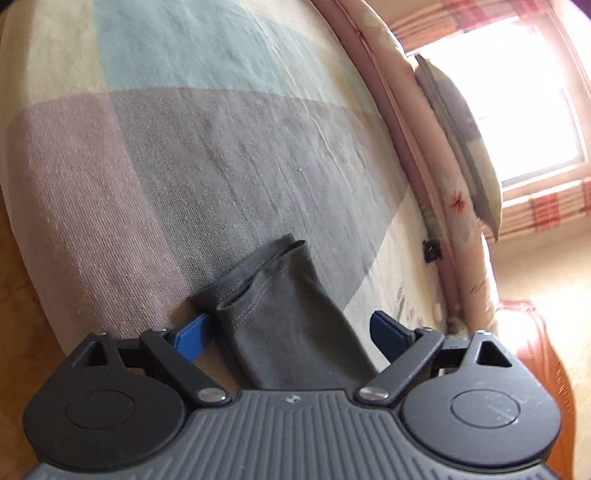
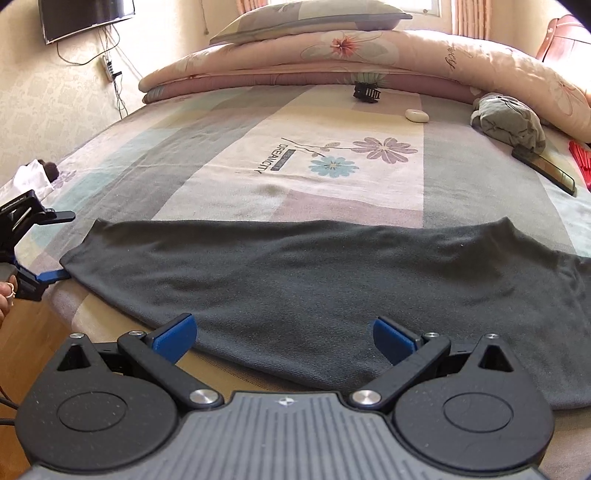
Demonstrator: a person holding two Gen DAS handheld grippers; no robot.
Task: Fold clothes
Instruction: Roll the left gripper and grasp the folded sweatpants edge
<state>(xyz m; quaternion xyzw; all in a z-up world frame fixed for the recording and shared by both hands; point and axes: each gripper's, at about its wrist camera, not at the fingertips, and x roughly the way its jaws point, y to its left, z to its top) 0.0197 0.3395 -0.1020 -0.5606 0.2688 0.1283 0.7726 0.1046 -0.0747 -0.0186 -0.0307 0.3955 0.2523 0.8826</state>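
Note:
A dark grey garment point(image 2: 295, 266) lies spread flat across the near part of the bed, its long side running left to right. My right gripper point(image 2: 284, 334) is open just above the garment's near edge, one blue fingertip on either side and nothing gripped. In the left wrist view, the garment's narrow hemmed end point(image 1: 273, 295) lies between the spread blue fingers point(image 1: 194, 334) of my open left gripper point(image 1: 291, 332). The right wrist view shows the left gripper point(image 2: 40, 245) at the garment's left end, held by a hand.
The patchwork bedsheet point(image 2: 332, 166) covers the bed. At the far end are a folded floral quilt point(image 2: 332, 55) and a pillow point(image 2: 310, 16). A crumpled grey cloth point(image 2: 513, 118), a dark flat device point(image 2: 546, 170), a white oval object point(image 2: 416, 115) and a black object point(image 2: 366, 91) lie on the bed. Wooden floor point(image 2: 33, 332) lies to the left.

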